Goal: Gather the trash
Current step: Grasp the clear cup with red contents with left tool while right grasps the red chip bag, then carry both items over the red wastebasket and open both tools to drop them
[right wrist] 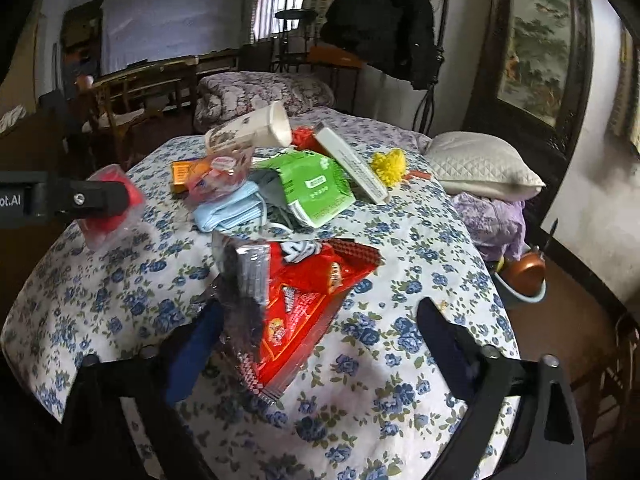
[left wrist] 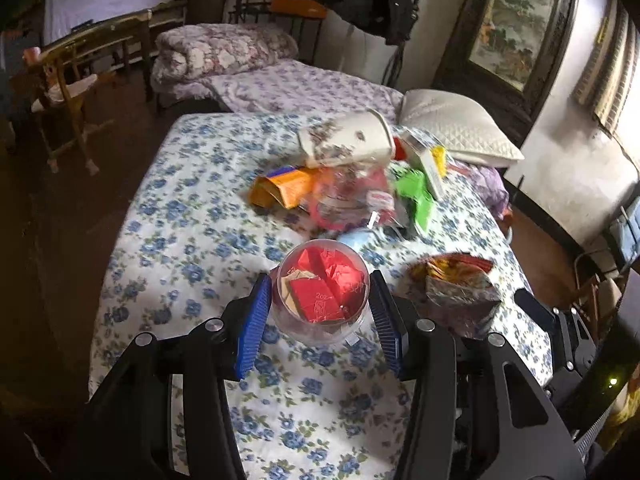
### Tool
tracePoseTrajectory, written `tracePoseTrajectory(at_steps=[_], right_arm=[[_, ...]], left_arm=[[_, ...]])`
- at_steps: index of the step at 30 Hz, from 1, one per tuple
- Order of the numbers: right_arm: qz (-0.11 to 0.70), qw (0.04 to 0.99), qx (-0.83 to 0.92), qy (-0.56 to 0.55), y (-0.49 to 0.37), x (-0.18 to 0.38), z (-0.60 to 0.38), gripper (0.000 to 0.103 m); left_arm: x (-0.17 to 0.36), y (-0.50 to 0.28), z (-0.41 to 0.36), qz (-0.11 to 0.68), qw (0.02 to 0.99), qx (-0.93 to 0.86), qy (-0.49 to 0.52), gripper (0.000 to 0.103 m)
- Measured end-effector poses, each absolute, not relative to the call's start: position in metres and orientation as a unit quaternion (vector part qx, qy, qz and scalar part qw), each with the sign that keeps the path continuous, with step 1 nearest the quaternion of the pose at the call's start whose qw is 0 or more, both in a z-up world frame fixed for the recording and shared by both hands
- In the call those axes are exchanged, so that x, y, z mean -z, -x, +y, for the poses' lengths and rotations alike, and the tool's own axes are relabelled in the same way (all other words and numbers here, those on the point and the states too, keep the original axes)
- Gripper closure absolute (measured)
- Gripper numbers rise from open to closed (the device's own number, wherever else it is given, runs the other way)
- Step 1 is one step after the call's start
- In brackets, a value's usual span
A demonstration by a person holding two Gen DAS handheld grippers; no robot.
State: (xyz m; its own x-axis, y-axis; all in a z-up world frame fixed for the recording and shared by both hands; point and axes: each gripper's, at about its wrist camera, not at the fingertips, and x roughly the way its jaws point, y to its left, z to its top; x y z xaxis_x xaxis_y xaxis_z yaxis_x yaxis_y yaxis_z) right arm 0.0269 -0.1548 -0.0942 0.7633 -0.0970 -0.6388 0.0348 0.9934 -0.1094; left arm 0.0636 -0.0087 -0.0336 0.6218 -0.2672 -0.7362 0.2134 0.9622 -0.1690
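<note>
From the left wrist, the left gripper (left wrist: pixel 320 300) has its jaws closed on a clear plastic cup (left wrist: pixel 322 292) stuffed with red wrappers, lifted above the flowered bed (left wrist: pixel 192 240). This view alone looks into the cup's mouth. From the right wrist, the right gripper (right wrist: pixel 320 336) stands wide open around a crumpled red snack bag (right wrist: pixel 304 296) lying on the bed, its left pad beside the bag, the right well clear. Behind lie a blue face mask (right wrist: pixel 228 212), a green packet (right wrist: pixel 312 188) and a white paper cup (right wrist: pixel 252 130).
</note>
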Motion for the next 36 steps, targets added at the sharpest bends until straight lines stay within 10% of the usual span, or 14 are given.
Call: tracePoseTrajectory(at_steps=[6, 23, 36], right_arm=[[0.37, 0.927, 0.032, 0.053, -0.041, 0.108, -0.156, 0.095], [0.319, 0.945, 0.041, -0.066, 0.071, 0.035, -0.298, 0.096], [0.438, 0.871, 0.131, -0.182, 0.143, 0.164, -0.445, 0.095]], left_arm=[[0.037, -0.062, -0.019, 0.413, 0.9, 0.137, 0.018, 0.054], [0.024, -0.032, -0.065, 0.413, 0.873, 0.255, 0.039, 0.054], [0.037, 0.038, -0.332, 0.504, 0.728, 0.452, -0.108, 0.054]])
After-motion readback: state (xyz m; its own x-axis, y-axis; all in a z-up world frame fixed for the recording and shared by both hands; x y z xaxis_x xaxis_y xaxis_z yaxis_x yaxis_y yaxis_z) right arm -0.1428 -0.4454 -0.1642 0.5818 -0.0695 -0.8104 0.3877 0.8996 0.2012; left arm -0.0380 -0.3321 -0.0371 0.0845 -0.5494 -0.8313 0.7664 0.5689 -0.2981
